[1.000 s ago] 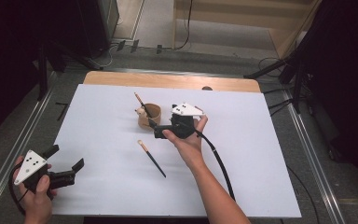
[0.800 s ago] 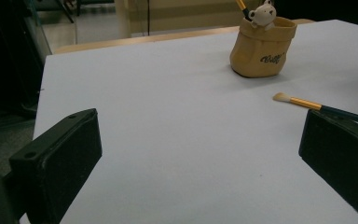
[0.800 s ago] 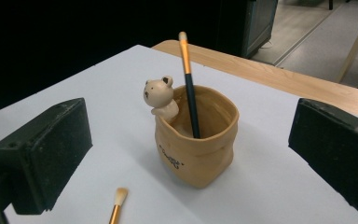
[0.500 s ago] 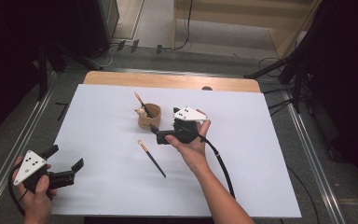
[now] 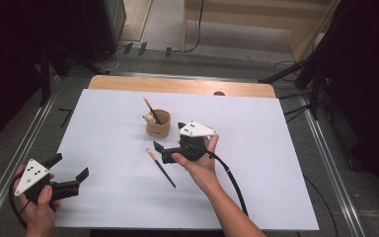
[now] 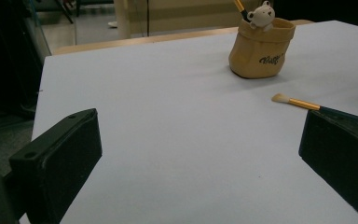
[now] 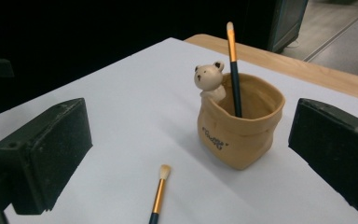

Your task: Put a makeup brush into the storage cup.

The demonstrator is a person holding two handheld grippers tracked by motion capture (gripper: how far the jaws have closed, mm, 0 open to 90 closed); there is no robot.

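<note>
A tan pouch-shaped cup [image 5: 158, 123] with a small bear figure on its rim stands mid-table, and one brush [image 5: 151, 109] leans upright in it. A second, dark-handled brush [image 5: 160, 167] lies flat on the white sheet just in front of the cup. My right gripper [image 5: 170, 137] is open and holds nothing. It hovers right of the loose brush and points at the cup. In the right gripper view the cup [image 7: 240, 126] sits between the spread jaws, with the loose brush [image 7: 159, 196] below it. Down at the near left corner my left gripper [image 5: 69, 167] is open and holds nothing.
The white sheet [image 5: 276, 148] covers most of the table. A wooden strip [image 5: 177, 85] shows along the far edge, and metal rails [image 5: 325, 148] run down both sides. The left gripper view shows the cup [image 6: 260, 49] and the loose brush [image 6: 307, 105] far ahead.
My right gripper has drawn back a little from the cup toward the near edge. The left gripper, the cup and both brushes have stayed put.
</note>
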